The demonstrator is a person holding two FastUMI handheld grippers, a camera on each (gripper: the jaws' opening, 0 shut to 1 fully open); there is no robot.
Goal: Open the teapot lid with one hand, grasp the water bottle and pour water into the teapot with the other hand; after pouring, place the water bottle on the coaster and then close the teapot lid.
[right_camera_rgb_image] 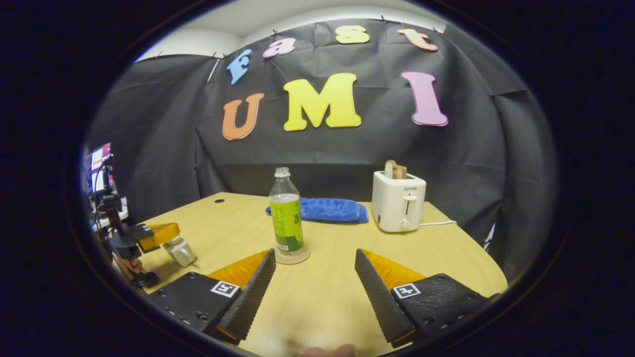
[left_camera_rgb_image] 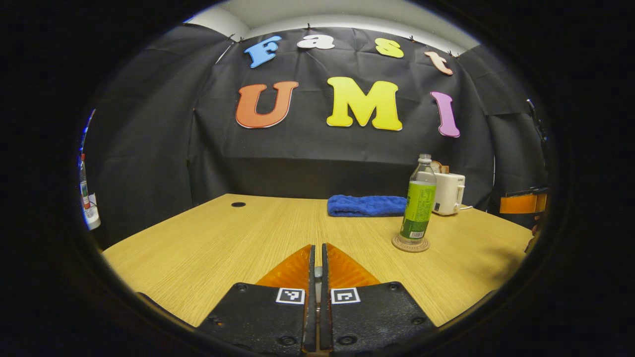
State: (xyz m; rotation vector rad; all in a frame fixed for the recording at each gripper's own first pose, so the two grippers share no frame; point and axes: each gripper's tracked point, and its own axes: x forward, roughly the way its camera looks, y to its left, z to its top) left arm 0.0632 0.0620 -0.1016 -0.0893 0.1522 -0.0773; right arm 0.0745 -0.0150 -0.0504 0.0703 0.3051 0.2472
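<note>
Right claw (right_camera_rgb_image: 313, 277) gapes wide, the bottle (right_camera_rgb_image: 286, 213) standing on its coaster (right_camera_rgb_image: 291, 256) just ahead-left; left claw (left_camera_rgb_image: 317, 270) is pinched closed on nothing. Swinging either claw sideways could topple that tall bottle.

Your left gripper view sits low over the table (left_camera_rgb_image: 208, 243), facing the back wall, bottle (left_camera_rgb_image: 419, 203) right of centre. Your right gripper view faces likewise, bottle (right_camera_rgb_image: 286, 213) centre-left. Both share bottle, towel (left_camera_rgb_image: 366, 205) and toaster (left_camera_rgb_image: 449, 192).
</note>
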